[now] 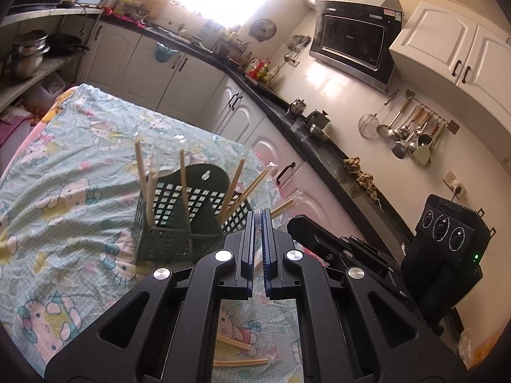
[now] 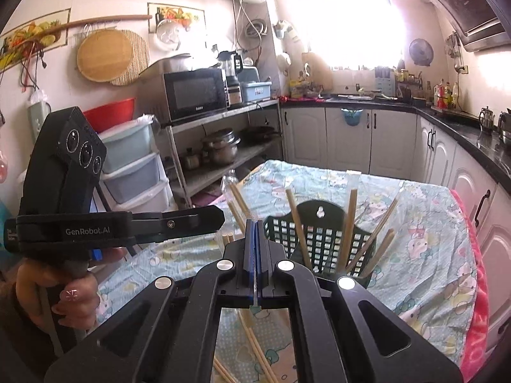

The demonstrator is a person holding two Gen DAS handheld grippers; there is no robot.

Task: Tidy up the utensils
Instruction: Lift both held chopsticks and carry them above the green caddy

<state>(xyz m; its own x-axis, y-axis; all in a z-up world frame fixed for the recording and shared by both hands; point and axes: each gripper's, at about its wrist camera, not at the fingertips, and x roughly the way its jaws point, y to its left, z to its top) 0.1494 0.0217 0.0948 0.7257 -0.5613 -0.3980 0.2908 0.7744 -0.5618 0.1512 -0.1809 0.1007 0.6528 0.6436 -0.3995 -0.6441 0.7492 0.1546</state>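
Observation:
A dark green perforated utensil basket (image 1: 179,220) stands on the table with several wooden chopsticks (image 1: 183,178) upright in it; it also shows in the right wrist view (image 2: 322,239). My left gripper (image 1: 258,220) is nearly shut on the clear plastic wrapper of a chopstick pair (image 1: 281,207), just right of the basket. My right gripper (image 2: 254,226) is shut on the same wrapped chopstick pair (image 2: 239,204), which sticks up to the left. The left gripper's body (image 2: 95,223) shows at the left of the right wrist view. Loose chopsticks (image 1: 239,362) lie on the cloth below, and they also show in the right wrist view (image 2: 255,344).
The table carries a pale blue cartoon-print cloth (image 1: 64,175). Kitchen cabinets and a black counter (image 1: 319,150) run behind. A shelf with pots and a microwave (image 2: 194,92) stands at the left.

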